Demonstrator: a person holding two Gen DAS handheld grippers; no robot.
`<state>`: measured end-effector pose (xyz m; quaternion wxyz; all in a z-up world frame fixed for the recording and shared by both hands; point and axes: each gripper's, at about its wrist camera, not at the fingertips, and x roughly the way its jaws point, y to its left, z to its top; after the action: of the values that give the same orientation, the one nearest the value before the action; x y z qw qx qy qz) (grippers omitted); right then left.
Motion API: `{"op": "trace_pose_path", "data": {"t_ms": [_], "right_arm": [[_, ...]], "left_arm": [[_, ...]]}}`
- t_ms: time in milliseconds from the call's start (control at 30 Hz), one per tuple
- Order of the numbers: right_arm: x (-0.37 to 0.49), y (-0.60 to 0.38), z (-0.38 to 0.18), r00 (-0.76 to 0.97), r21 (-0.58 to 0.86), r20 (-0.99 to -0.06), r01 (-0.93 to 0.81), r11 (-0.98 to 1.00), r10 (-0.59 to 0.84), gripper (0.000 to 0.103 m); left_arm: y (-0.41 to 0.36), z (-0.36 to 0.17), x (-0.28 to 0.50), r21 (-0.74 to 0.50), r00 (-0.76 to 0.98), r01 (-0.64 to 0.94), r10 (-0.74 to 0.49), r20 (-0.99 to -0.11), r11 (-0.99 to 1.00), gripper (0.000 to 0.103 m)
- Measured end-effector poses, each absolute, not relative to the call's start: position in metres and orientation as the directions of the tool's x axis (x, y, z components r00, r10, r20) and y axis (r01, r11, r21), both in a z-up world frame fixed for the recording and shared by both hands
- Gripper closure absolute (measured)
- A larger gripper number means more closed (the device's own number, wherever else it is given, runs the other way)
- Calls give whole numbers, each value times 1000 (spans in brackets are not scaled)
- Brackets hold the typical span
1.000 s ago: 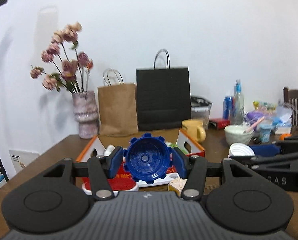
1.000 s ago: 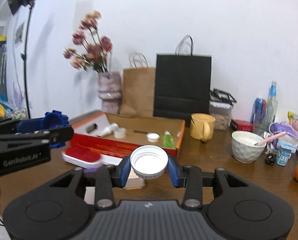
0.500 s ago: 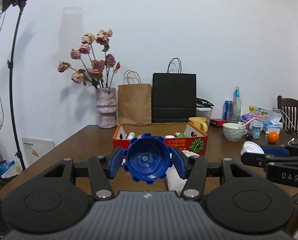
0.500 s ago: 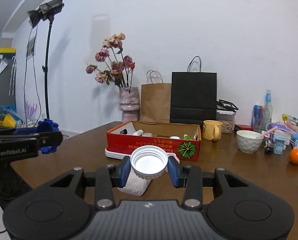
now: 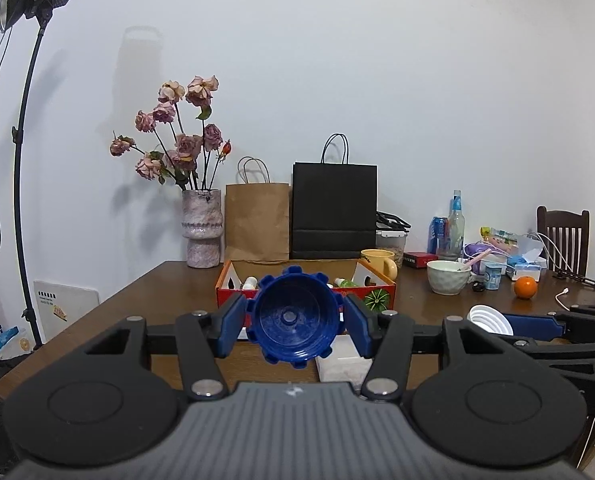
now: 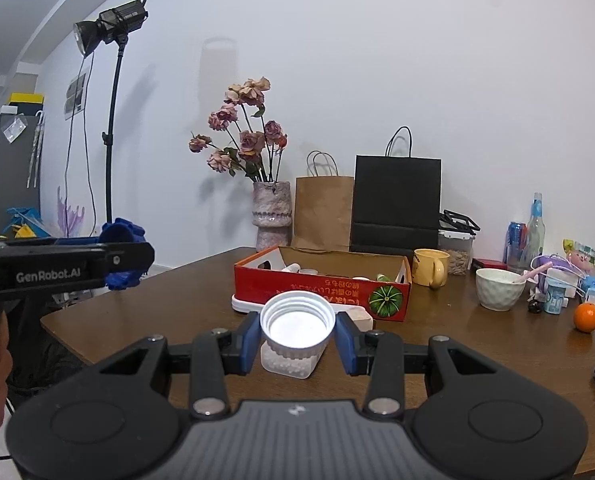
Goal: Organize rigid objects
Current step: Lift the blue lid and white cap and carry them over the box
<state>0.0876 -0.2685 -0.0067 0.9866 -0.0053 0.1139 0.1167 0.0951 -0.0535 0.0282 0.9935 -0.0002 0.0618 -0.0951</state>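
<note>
**Both grippers full, held up in front of the table**

Left gripper point(image 5: 295, 326) is clamped on a blue ridged cap point(image 5: 294, 325), hollow side facing the camera, blue pads pressed on its sides at 3 and 9 o'clock. Right gripper point(image 6: 297, 330) is closed down the same way around a white threaded cap point(image 6: 297, 326), open side toward the lens. In the left wrist view the right gripper sits off at 3 o'clock; in the right wrist view the left one shows at 9 o'clock.

The red cardboard box point(image 6: 321, 286) sits on the brown table point(image 6: 169, 300) beyond both caps, with small bottles inside, too small to tell apart. A clear tub of white beads point(image 6: 287, 364) lies just beyond the white cap. At 2 o'clock of the box: yellow mug point(image 6: 429, 267), white bowl point(image 6: 499, 289), orange point(image 6: 586, 317). Vase of dried roses point(image 6: 271, 216) and two paper bags at the back.
</note>
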Motion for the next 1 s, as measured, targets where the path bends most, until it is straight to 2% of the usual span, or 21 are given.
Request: {"op": "trace_pose_path", "data": {"t_ms": [467,700,1000], "right_arm": [[141,-276,-9,938,22,-251,-243,970,241,64],[201,-284,4,925,39,-267,-270,962,270,64],[301,-292,30,910,85,-287,-288,954,300,64]], "left_arm": [[-54,24,140,-23,978,148,-149,-145,989,48],[-53,35,194,-45,978,139,-144,-151,989,48],[-56,58,289,-4,978,140,-139,-154,990,48]]}}
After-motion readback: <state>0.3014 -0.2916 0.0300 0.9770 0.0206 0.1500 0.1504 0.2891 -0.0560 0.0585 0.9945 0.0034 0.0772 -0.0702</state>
